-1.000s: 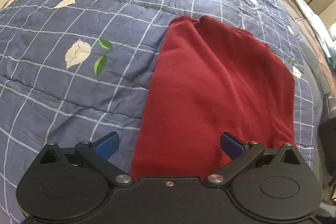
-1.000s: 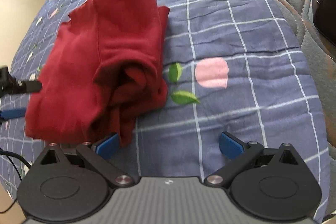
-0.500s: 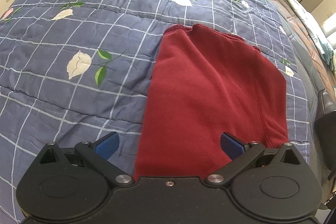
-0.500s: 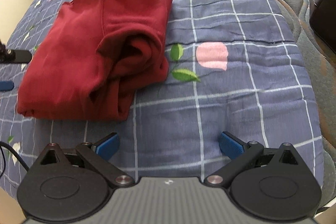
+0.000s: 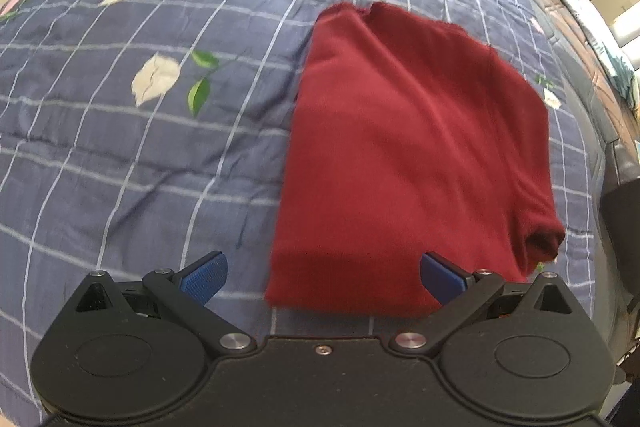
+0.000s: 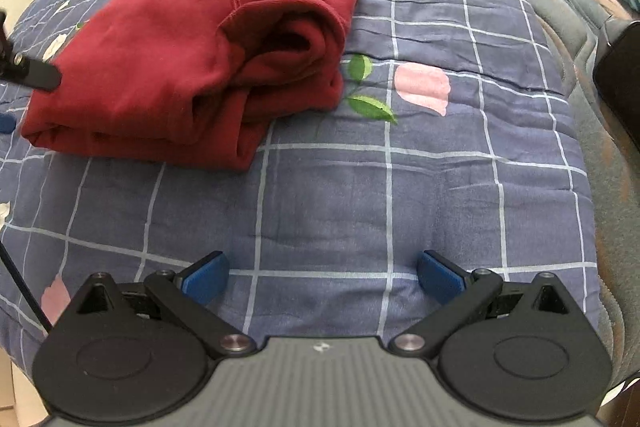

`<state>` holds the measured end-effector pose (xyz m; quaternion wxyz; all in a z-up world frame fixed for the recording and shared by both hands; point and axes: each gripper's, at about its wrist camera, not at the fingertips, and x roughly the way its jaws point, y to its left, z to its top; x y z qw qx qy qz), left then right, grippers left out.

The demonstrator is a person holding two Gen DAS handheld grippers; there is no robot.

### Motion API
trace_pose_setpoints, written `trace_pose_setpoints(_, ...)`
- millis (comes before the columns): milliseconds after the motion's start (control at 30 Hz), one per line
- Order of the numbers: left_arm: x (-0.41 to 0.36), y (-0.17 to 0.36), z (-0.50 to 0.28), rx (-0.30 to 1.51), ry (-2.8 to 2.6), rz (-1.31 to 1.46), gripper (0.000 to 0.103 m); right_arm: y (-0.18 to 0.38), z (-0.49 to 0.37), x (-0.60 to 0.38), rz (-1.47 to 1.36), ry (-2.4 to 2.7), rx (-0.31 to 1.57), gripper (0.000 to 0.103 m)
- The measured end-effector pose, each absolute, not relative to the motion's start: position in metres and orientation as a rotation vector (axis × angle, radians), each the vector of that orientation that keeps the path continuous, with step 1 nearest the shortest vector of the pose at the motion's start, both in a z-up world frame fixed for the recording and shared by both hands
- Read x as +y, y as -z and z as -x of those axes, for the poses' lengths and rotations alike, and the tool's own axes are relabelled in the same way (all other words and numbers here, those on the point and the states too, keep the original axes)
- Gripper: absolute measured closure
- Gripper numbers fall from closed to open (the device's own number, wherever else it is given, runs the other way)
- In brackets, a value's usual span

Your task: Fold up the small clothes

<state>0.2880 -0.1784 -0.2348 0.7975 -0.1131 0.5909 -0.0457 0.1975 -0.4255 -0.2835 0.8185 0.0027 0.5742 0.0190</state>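
Red sweatshirt [image 5: 416, 155] lies folded into a rough rectangle on the bed, on a blue checked quilt [image 5: 120, 155] w/ flower print. From the left wrist view the top face is flat and smooth, edges fairly straight, near edge just ahead of the left gripper [image 5: 322, 273]. From the right wrist view the open side shows stacked layers, w/ a rolled, bunched bit of fabric [image 6: 296, 55] bulging out of the fold; that side isn't neat.

Left gripper: jaws wide open, nothing between them, hovering at the near edge of the garment, not touching as far as I can tell. Right gripper [image 6: 322, 273]: jaws also wide open, empty, over bare quilt, well apart from the garment, which sits up and to its left.

Progress judgement: folding looks essentially done for this item, both grippers released and clear. Left to do, if anything: tuck or flatten the bunched side, maybe square up the stack. No other clothes visible in either view, so can't tell if more items wait.
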Motion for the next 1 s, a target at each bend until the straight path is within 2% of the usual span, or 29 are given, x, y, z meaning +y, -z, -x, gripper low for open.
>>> trace_pose_setpoints(333, -0.165, 0.246, -0.264, 1.344, 0.067, 0.247, 0.001, 0.282, -0.193, -0.424, 0.007, -0.060, 1.205, 0.000)
trace_pose_setpoints(500, -0.162, 0.250, -0.254, 1.413, 0.047, 0.182, 0.001, 0.278, -0.193, -0.425, -0.001, -0.060, 1.261, 0.000)
trace_pose_setpoints(700, -0.160, 0.253, -0.244, 1.480, 0.047, 0.109, 0.001, 0.266, -0.198, -0.443, -0.183, -0.074, 1.320, 0.000)
trace_pose_setpoints(867, -0.156, 0.249, -0.247, 1.465, 0.040, 0.127, 0.001, 0.253, -0.202, -0.464, -0.333, -0.084, 1.272, 0.000)
trace_pose_setpoints(1000, -0.150, 0.239, -0.253, 1.407, 0.033, 0.182, 0.001, 0.249, -0.211, -0.473, -0.331, -0.078, 1.223, 0.000)
